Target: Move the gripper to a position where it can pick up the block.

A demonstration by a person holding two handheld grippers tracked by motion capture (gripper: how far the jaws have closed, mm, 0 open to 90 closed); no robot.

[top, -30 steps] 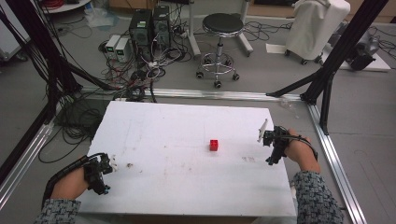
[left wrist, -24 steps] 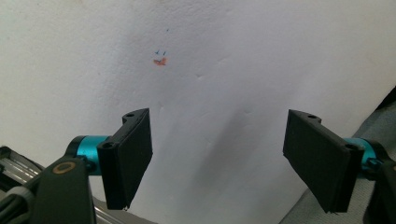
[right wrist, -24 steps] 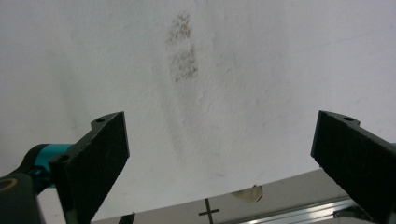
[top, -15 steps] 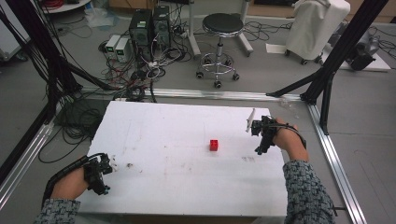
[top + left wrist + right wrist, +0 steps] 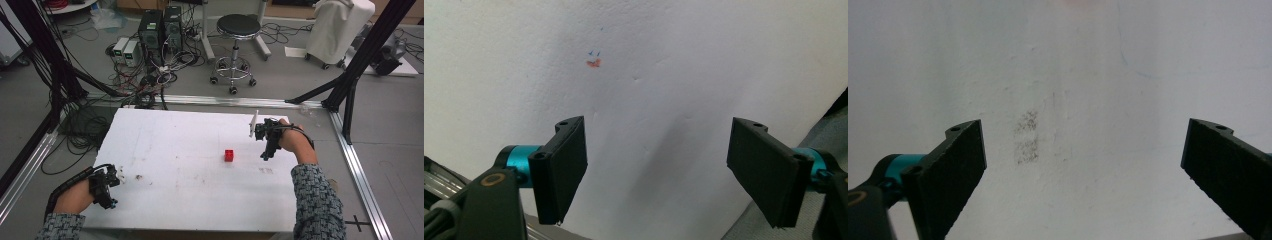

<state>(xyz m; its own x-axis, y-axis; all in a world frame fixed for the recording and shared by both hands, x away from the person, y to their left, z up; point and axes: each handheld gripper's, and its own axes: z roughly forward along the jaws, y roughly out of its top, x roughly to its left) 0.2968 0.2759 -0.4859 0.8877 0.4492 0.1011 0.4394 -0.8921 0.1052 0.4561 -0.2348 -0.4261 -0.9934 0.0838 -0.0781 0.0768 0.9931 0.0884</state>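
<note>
Two hand-held grippers, left (image 5: 111, 186) and right (image 5: 266, 141), hang over one white worktop (image 5: 180, 160), jaws spread wide and empty. One small red block (image 5: 229, 155) sits mid-worktop, near the right one, nothing between them.

My left tool (image 5: 656, 170) has flat black pads (image 5: 566, 165) on teal stems with small screw holes; both sleeves (image 5: 317, 200) are grey-patterned knit, and a black cable (image 5: 70, 180) trails off the left.
</note>
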